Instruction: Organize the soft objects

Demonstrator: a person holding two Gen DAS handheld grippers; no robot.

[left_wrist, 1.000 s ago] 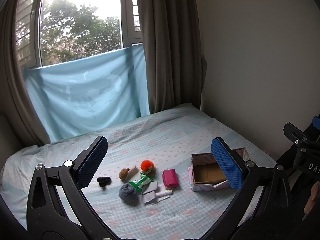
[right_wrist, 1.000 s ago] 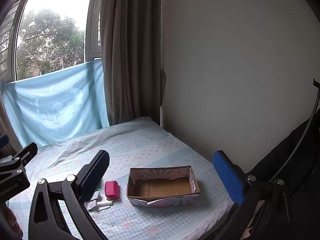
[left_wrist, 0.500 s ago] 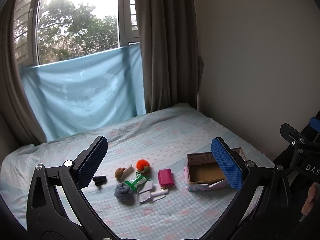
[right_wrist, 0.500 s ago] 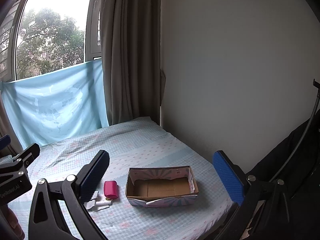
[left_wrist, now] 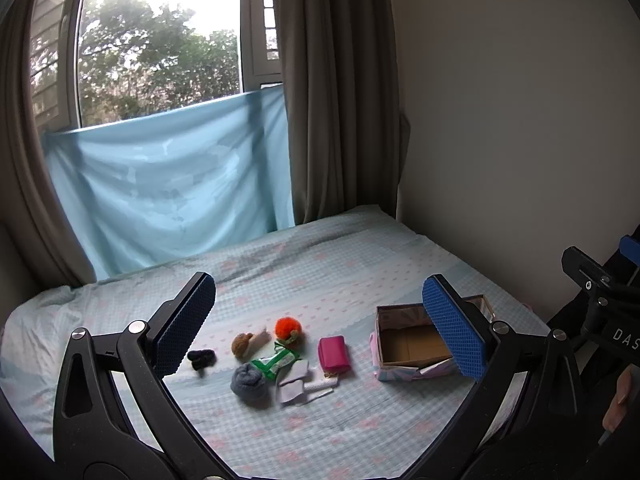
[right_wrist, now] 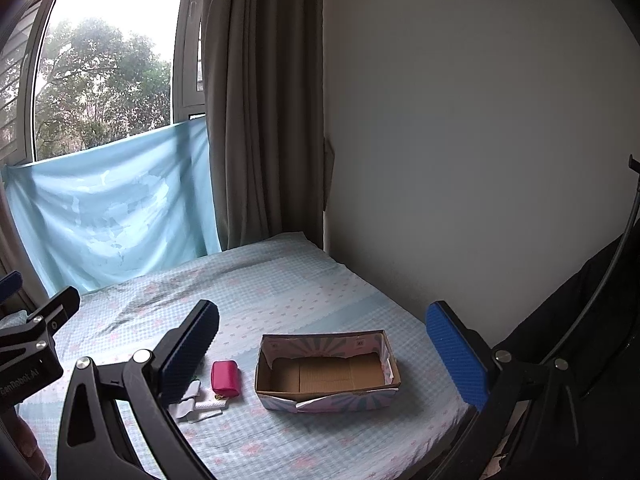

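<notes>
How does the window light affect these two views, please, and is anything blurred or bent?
Left wrist view: window sky blown white, curtain bowed by fisheye, bed evenly lit, items sharp. Right wrist view: same glare, wall dim, box clear.

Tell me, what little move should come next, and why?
Probably lower the open left tool toward the pink rectangular pouch, the soft thing lying nearest the open cardboard box. The box looks empty, both tools are open and hold nothing, and every soft item lies on the blue checked bedsheet. The right tool hovers near the box.
</notes>
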